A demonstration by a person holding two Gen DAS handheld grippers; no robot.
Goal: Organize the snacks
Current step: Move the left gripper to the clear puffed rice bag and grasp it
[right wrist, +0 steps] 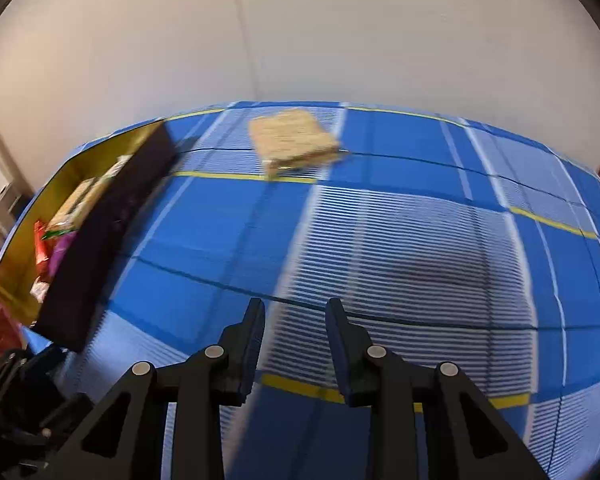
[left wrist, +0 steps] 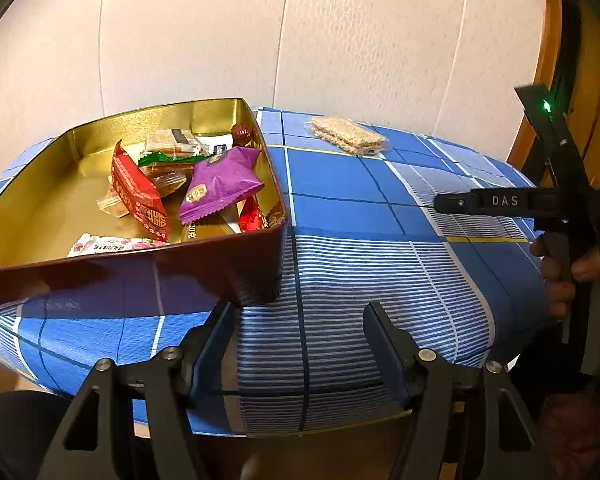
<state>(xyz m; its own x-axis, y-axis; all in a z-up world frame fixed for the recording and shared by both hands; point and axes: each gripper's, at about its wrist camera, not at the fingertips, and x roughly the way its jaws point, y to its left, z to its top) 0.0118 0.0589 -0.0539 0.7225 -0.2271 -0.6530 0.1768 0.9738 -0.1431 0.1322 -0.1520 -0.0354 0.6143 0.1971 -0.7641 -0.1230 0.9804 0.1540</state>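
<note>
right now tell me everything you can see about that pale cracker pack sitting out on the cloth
The cracker pack is a flat, squarish stack of pale tan, grainy wafers in a clear wrapper, with a small dark mark near one corner. It looks sealed and lies flat on the blue checked tablecloth, toward the far edge by the wall. It sits alone, apart from the gold-lined tin that holds the other snacks. Nothing but the cloth touches it.
</note>
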